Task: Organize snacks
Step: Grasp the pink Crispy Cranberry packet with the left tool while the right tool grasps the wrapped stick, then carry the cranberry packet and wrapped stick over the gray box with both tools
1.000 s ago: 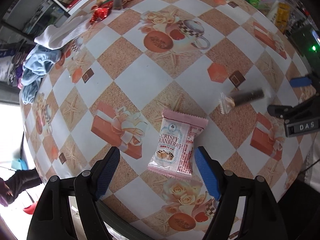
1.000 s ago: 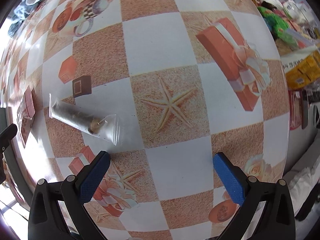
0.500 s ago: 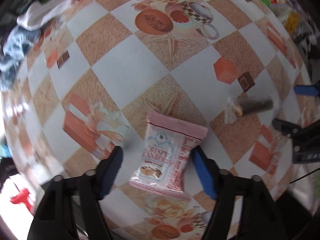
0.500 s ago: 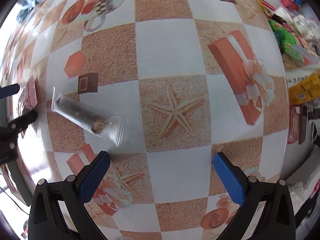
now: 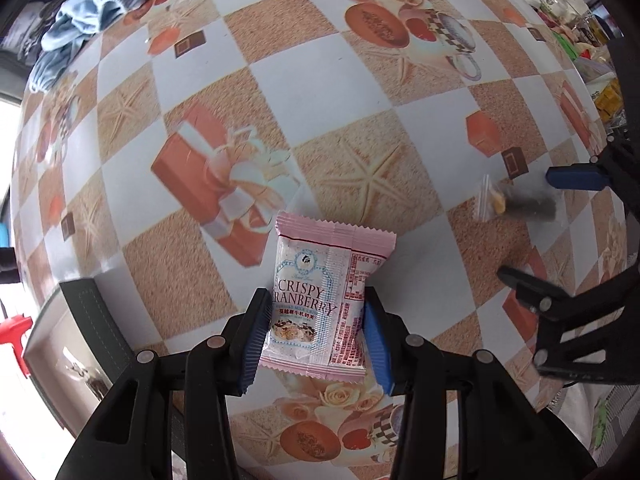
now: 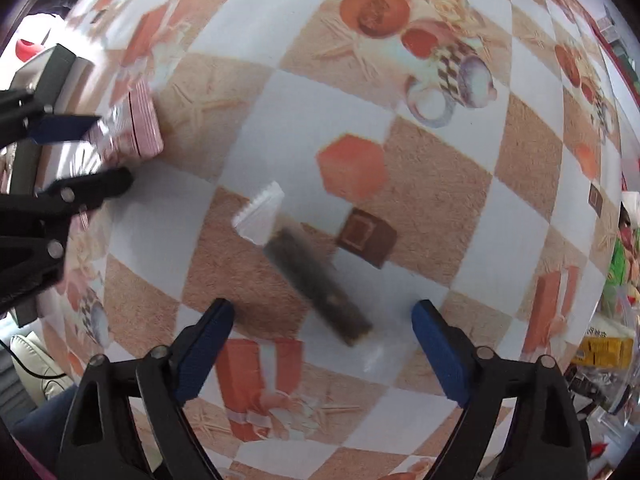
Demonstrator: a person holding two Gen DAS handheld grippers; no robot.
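A pink "Crispy Cranberry" snack packet (image 5: 324,300) lies on the patterned tablecloth. My left gripper (image 5: 316,326) is shut on its lower half, a blue pad pressed on each side; the pair also shows at the left of the right wrist view (image 6: 128,128). A clear sleeve with a dark snack bar (image 6: 308,280) lies on the cloth, blurred. My right gripper (image 6: 324,326) is open with a pad either side of the bar's near end, not touching. The bar also shows in the left wrist view (image 5: 520,206), beside the right gripper's blue pad (image 5: 576,178).
A dark box or frame (image 5: 80,344) sits at the table's near left edge. Blue and white cloths (image 5: 84,16) lie at the far left. Several snack packs and jars (image 5: 580,28) crowd the far right edge (image 6: 612,320).
My left gripper moved forward over the pink packet and shut on it. My right gripper swung left and closer, so the bar sleeve now lies between its open pads.
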